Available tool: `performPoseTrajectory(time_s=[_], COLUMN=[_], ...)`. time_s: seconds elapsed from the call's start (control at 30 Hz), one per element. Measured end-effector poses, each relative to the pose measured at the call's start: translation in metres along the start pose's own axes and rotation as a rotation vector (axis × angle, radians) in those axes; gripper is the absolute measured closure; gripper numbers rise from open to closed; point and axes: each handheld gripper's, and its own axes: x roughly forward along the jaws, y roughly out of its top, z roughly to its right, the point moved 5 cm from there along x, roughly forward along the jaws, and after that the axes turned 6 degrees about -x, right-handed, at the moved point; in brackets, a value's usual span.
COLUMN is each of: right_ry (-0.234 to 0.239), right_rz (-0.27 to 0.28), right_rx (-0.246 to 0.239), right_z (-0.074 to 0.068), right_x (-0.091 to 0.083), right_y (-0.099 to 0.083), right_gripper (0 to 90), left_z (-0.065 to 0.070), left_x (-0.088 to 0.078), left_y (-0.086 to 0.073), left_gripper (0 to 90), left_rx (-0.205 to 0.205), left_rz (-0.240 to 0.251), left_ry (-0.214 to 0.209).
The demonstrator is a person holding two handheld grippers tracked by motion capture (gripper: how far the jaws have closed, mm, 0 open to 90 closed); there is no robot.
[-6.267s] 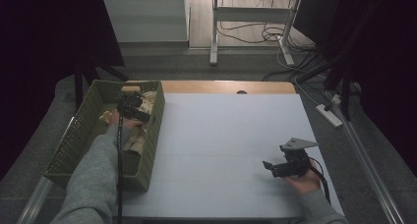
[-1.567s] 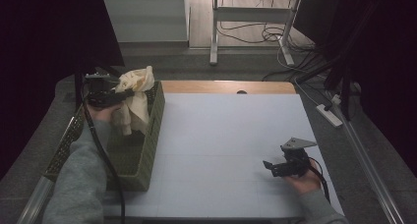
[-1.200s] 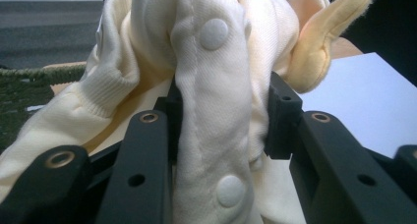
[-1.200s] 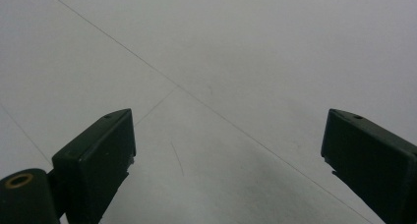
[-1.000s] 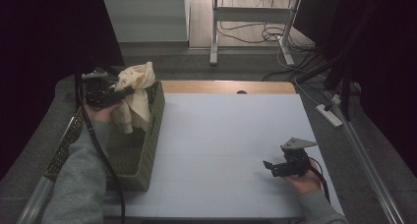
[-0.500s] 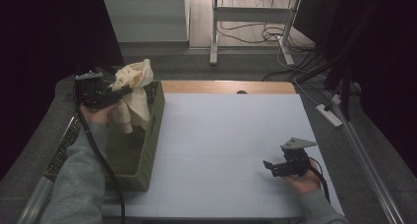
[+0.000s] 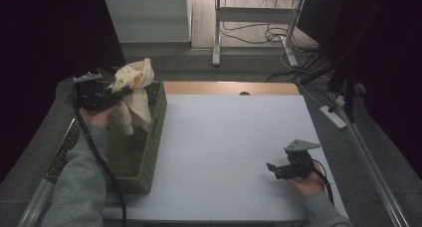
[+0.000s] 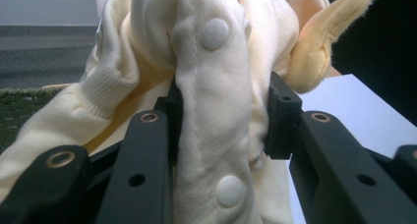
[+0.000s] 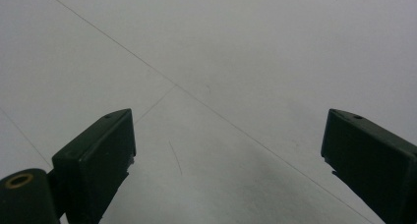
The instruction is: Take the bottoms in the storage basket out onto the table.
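Note:
A cream baby garment with snap buttons (image 7: 133,85) hangs bunched above the green woven basket (image 7: 152,137) at the table's left. My left gripper (image 7: 121,91) is shut on the garment (image 8: 223,81), its black jaws pressing the fabric from both sides, and holds it over the basket's far end. My right gripper (image 7: 272,168) rests low over the white table top near the front right, held in a hand. In the right gripper view its two jaws stand wide apart over bare table, so the right gripper (image 9: 228,150) is open and holds nothing.
The white table top (image 7: 234,137) spreads between basket and right hand, with a wooden strip (image 7: 229,88) at its far edge. Behind the table stand a metal frame (image 7: 254,18) and loose floor cables. A power strip (image 7: 334,116) lies at the right.
Since the earliest frame my left gripper has lifted the garment out of the basket. Over the last second it has drifted slightly up and back. The right gripper has stayed put.

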Motion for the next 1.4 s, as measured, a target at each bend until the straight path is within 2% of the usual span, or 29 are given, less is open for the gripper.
performPoseTrajectory(time_s=[0.57,1.4], right_ry=[-0.002,-0.004], right_rz=[-0.001,-0.003], right_rx=[0.001,0.0], right_z=[0.0,0.0], right_x=[0.0,0.0], right_y=[0.0,0.0], right_gripper=[6.6,6.6], left_z=[0.019,0.048], left_x=[-0.018,-0.025], left_y=[0.013,0.024], left_gripper=[62.9,62.9], left_rx=[0.025,0.071], left_rz=[0.061,0.098], left_ry=[-0.044,-0.101])
